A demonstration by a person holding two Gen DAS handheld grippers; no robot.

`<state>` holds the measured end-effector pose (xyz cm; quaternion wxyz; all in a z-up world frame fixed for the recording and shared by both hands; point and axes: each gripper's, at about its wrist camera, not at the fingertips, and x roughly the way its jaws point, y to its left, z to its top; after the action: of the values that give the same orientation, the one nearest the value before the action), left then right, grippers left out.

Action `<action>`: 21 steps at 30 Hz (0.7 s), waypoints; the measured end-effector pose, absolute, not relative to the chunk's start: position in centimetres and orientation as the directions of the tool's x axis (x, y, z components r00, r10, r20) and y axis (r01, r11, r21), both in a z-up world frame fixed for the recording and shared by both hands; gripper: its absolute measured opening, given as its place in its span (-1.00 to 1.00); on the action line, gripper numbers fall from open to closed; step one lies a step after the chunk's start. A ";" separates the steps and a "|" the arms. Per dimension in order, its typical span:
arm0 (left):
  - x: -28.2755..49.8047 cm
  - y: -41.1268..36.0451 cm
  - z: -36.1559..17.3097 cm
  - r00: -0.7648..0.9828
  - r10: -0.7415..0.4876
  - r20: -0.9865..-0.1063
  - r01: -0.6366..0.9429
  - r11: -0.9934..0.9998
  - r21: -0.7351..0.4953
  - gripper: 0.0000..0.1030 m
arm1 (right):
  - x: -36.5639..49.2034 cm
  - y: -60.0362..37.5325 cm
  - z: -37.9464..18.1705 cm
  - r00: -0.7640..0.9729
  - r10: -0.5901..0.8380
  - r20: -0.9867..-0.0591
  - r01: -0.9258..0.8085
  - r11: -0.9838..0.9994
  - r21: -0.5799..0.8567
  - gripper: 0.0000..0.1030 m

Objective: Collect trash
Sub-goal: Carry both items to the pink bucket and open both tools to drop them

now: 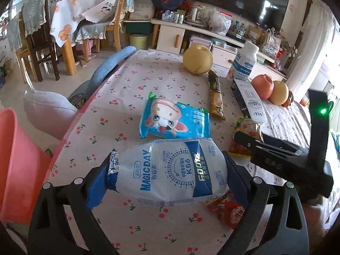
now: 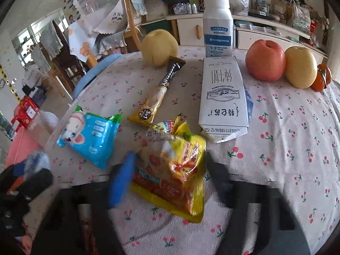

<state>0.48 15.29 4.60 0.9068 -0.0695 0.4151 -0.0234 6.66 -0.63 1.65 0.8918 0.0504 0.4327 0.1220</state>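
Observation:
My left gripper (image 1: pixel 167 174) is shut on a white and blue Magicday pouch (image 1: pixel 170 170), held sideways just above the cherry-print tablecloth (image 1: pixel 119 89). A blue cartoon wrapper (image 1: pixel 174 119) lies beyond it, also in the right wrist view (image 2: pixel 91 136). My right gripper (image 2: pixel 170 176) is blurred, its fingers either side of a yellow and red snack bag (image 2: pixel 176 165); how firmly it grips is unclear. It shows from the side in the left wrist view (image 1: pixel 250 140). A coffee sachet (image 2: pixel 157 93), a flattened milk carton (image 2: pixel 223 97) and a red wrapper (image 1: pixel 227 210) lie on the table.
A pink bin (image 1: pixel 14 165) stands left of the table. A pear (image 2: pixel 159 46), a white bottle (image 2: pixel 217 27), an apple (image 2: pixel 265 59), a second pear (image 2: pixel 299 65) and a small orange fruit (image 2: pixel 322 78) sit at the back. Chairs (image 1: pixel 36 42) and a TV cabinet (image 1: pixel 191 34) stand behind.

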 end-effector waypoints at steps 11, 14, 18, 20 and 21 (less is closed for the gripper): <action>0.0 17.0 5.5 0.676 -0.114 -0.728 -0.036 0.982 -0.187 0.83 | 5.1 -0.6 2.7 0.649 0.247 -0.719 -0.212 0.967 0.142 -0.44; -0.3 17.6 5.8 0.685 -0.116 -0.719 -0.045 0.979 -0.201 0.83 | 4.2 -0.8 4.2 0.675 0.262 -0.690 -0.221 0.964 0.151 -0.45; -1.0 18.8 6.7 0.709 -0.105 -0.698 -0.061 0.976 -0.209 0.83 | 2.7 -0.6 6.7 0.701 0.300 -0.647 -0.248 0.953 0.173 -0.45; -1.3 19.4 7.1 0.719 -0.096 -0.688 -0.071 0.975 -0.210 0.83 | 1.8 -0.1 7.7 0.706 0.322 -0.631 -0.262 0.946 0.191 -0.45; -1.6 20.0 7.5 0.727 -0.088 -0.681 -0.080 0.974 -0.212 0.83 | 1.4 0.1 8.0 0.705 0.334 -0.625 -0.268 0.942 0.201 -0.45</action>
<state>-1.55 19.99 7.50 0.9222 -0.1139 0.3694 -0.0022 1.42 0.14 7.96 0.9222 0.0474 0.3474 0.1631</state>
